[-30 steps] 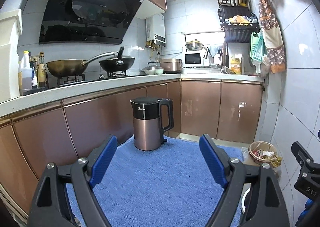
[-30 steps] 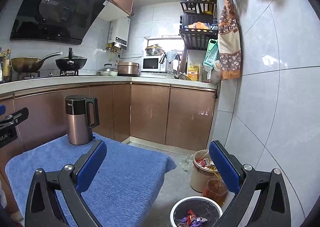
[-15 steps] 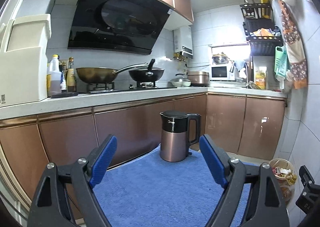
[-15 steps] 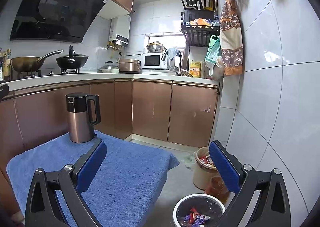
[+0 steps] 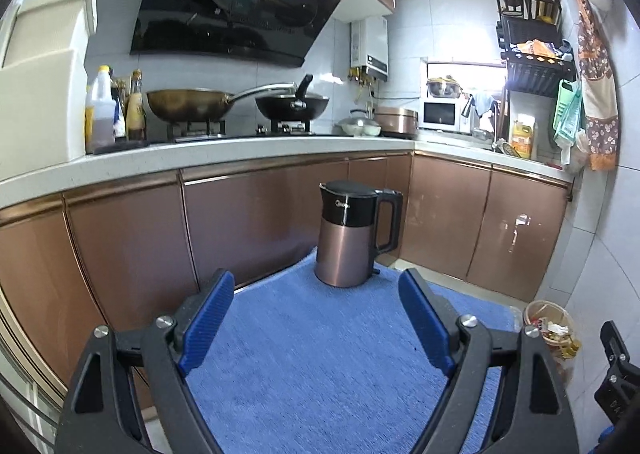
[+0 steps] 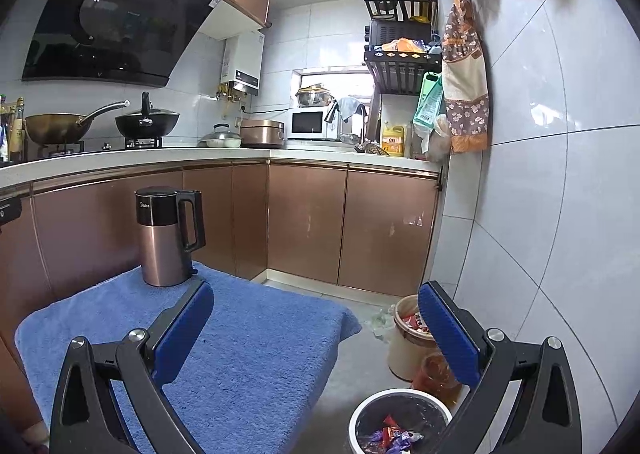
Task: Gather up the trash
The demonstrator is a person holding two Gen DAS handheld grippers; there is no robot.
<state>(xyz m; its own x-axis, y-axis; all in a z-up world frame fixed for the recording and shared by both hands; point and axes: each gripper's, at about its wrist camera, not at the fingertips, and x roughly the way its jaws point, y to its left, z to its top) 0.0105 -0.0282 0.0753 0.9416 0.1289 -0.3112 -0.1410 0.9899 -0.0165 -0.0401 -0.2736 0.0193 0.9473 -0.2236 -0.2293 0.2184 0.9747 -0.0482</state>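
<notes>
Both tools gape wide with nothing between their pads: the left tool faces the kettle, marked "Midea", on the blue-towelled surface. Below the right tool, the trash bin is cut off by the frame edge; its wrappers are unreadable.

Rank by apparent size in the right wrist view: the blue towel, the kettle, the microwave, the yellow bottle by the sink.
1. Blue towel, largest by far, though it is nearest the camera.
2. Kettle.
3. Microwave, far back on the counter, so its look is shrunk.
4. Yellow bottle, smallest.
</notes>
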